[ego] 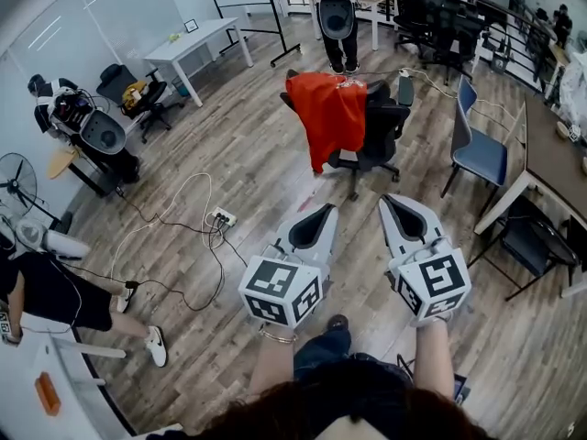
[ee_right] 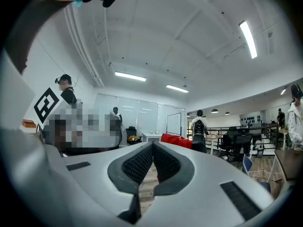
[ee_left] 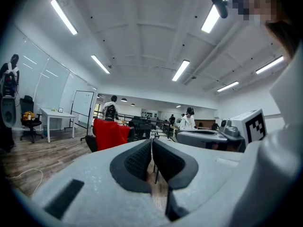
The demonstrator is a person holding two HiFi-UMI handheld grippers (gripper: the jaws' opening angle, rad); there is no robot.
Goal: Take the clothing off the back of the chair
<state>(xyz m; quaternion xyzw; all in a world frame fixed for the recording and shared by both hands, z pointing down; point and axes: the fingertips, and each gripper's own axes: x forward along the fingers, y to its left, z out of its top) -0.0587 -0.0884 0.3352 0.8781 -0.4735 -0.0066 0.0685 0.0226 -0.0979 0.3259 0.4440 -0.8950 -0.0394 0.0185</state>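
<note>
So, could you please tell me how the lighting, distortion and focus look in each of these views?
Head view: strong fisheye curve, even light, the red garment on the chair is sharp. Left gripper view: ceiling lights glare, dark rounded corners, a mosaic patch top right. Right gripper view: same dark corners, a mosaic patch at left.

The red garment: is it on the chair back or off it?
On it. The red garment hangs draped over the back of the black chair.

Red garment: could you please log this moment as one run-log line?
red garment: draped over chair back, untouched | left gripper: shut, empty | right gripper: shut, empty | both short of chair
</note>
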